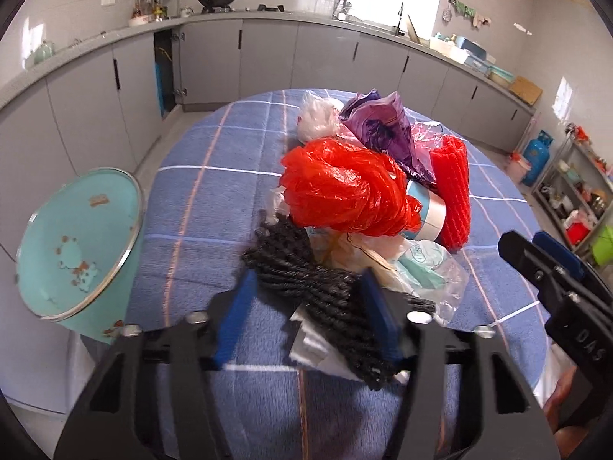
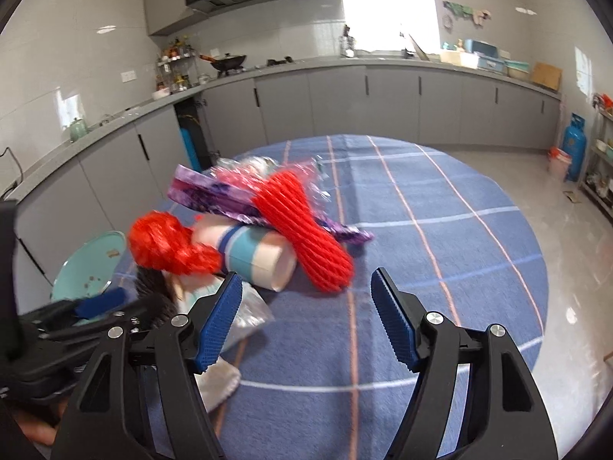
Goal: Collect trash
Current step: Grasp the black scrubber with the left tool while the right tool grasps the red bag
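Note:
A heap of trash lies on the round table with a blue plaid cloth (image 1: pixel 214 199): a red plastic bag (image 1: pixel 345 191), a purple bag (image 1: pixel 383 126), a red foam net (image 1: pixel 454 191), a paper cup (image 1: pixel 429 214), a whitish bag (image 1: pixel 318 119) and clear wrapping (image 1: pixel 433 272). My left gripper (image 1: pixel 308 278) is shut on a black mesh bundle (image 1: pixel 306 272) at the heap's near end, with a blue pad against each side. My right gripper (image 2: pixel 306 280) stands open just short of the red foam net (image 2: pixel 302 230) and paper cup (image 2: pixel 260 260), with nothing between its fingers.
A teal bin (image 1: pixel 76 245) stands off the table's left edge. White paper (image 1: pixel 314 345) lies under the black bundle. Bare cloth (image 2: pixel 440 249) spreads to the heap's right. Grey kitchen cabinets (image 1: pixel 268 57) run behind, with a blue gas cylinder (image 2: pixel 572 145) and a shelf at the far right.

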### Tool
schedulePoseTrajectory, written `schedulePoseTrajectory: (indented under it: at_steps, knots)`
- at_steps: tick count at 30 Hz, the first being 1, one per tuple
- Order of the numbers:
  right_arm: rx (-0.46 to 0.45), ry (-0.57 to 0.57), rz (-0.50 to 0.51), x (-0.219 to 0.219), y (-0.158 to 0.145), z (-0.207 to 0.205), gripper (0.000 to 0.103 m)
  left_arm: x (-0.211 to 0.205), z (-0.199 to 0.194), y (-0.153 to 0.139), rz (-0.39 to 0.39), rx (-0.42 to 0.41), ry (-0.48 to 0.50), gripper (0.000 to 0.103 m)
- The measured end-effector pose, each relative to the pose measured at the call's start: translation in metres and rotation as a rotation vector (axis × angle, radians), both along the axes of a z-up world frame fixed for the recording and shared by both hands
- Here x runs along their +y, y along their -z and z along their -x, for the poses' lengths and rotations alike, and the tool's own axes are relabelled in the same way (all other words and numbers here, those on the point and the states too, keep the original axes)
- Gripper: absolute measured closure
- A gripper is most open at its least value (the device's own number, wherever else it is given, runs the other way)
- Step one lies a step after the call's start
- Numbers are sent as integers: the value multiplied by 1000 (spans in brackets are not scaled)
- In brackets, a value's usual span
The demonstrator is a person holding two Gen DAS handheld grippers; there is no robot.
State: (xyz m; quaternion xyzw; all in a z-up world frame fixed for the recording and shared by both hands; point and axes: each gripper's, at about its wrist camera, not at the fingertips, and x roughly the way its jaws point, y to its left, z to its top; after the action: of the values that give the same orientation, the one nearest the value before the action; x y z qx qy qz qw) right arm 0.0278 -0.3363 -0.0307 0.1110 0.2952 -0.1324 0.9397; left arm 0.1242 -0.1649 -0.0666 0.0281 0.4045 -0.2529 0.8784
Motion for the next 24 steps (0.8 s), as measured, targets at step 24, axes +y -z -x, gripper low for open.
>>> schedulePoseTrajectory:
  at_steps: [24]
  knots:
    - [125,-317,-6,75,2,-105,71,71,-30,-40,118,-104,-85,94]
